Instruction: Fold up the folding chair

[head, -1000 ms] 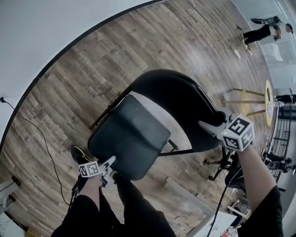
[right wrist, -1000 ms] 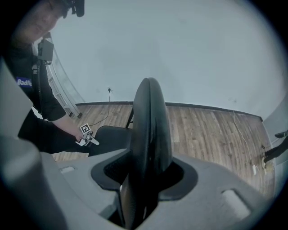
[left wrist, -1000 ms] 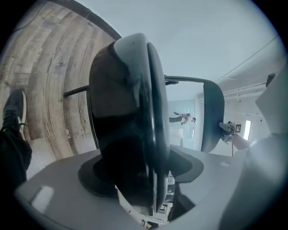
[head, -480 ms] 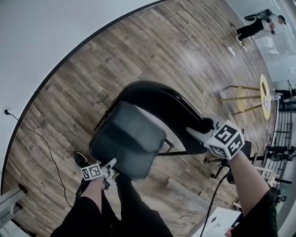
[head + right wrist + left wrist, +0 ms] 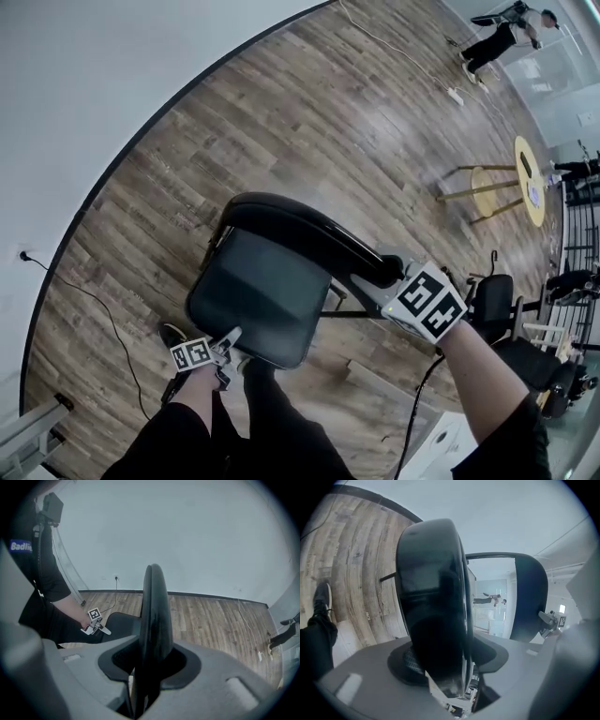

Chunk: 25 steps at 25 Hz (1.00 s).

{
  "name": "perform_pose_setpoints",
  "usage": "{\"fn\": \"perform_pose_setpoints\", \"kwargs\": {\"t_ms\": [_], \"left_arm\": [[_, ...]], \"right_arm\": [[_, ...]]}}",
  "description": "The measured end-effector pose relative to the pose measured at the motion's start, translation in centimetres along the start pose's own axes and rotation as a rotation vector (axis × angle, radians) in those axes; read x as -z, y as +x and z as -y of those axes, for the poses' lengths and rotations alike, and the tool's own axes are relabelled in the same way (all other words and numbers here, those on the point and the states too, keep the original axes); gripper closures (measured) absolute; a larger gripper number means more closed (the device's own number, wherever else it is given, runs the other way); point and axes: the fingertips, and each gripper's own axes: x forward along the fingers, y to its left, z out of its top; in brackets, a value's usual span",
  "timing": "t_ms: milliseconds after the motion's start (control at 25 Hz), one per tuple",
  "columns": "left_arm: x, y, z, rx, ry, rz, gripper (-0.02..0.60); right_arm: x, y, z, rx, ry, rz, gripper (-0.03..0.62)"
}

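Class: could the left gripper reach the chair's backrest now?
Probably not: the left gripper, jaws closing around the front edge of the seat, has that whole seat between it and the backrest.

Chair legs (image 5: 352, 314) mostly hidden under the seat (image 5: 258, 295) — distant person (image 5: 502, 37) too small.

Office-like room: plank floor (image 5: 281, 122), swivel chair (image 5: 491, 298).

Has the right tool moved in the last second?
Yes. The right tool, its jaws closing on the chair's backrest, has drawn away from the yellow stool, toward the seat.
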Motion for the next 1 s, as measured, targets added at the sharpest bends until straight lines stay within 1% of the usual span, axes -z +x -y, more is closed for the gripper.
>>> {"fn": "perform_pose_setpoints", "kwargs": {"t_ms": [280, 600, 1000], "left_arm": [[-0.4, -0.2, 2.0, -0.016, -0.001, -0.006, 0.341], [-1.5, 0.0, 5.4, -0.014, 0.010, -0.004, 0.358], [-2.7, 0.1, 8.4, -0.020, 0.029, 0.007, 0.370]], "right_arm": [[-0.6, -0.7, -2.9, 0.013, 0.004, 0.000, 0.480], [-1.0, -1.5, -4.3, 0.075, -0.012, -0.005, 0.480], [-2.2, -2.0, -6.5, 0.098, -0.040, 0.013, 0.488]]}}
